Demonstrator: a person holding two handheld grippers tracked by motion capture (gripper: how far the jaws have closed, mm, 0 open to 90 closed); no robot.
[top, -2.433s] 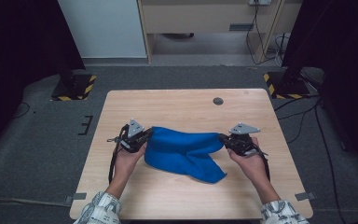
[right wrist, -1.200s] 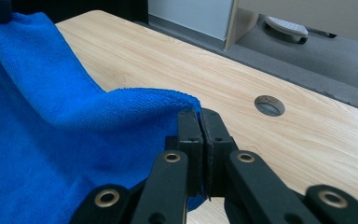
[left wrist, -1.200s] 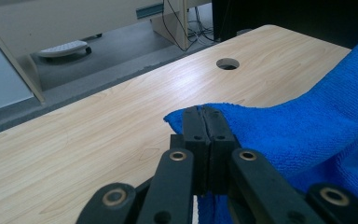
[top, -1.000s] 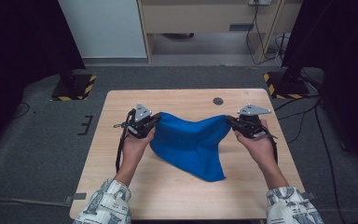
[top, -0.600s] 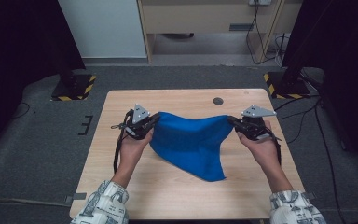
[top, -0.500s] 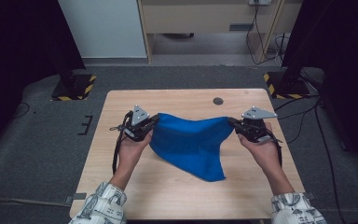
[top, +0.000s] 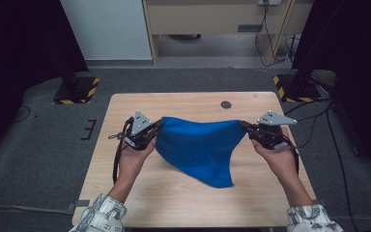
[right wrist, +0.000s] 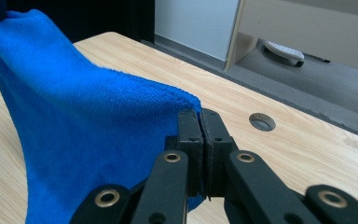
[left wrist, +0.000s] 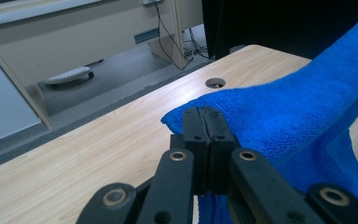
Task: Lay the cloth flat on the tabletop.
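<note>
So, status from big to small. We have the desk (top: 140,193) carrying just one work item, the blue cloth (top: 198,147), and it is roughly mid-desk, lifted along its far edge and hanging down toward the person's side.

Cloth state: the top edge is stretched nearly taut between the two corners, the body sags below it, and one lower point trails onto the desk near the person (looks like it touches the wood, hard to be sure from above). It reads as at least doubled in places, so not fully opened flat.

Grips: the left hand-held gripper (top: 155,129) is clamped on the left corner of the cloth; in the left gripper view its jaws are pressed together with the terry fabric (left wrist: 279,116) pinched at the tips. The right hand-held gripper (top: 245,127) is likewise closed on the opposite corner, jaws together on the fabric edge (right wrist: 74,121) in the right gripper view.

Our read on progress: pick-up and spread of the two corners is done. Left to do, we judge, is laying it down flat or folding it over, then releasing both corners. Call it about halfway.

Small stuff: cable grommet hole (top: 226,104) sits beyond the cloth, apart from it.
</note>
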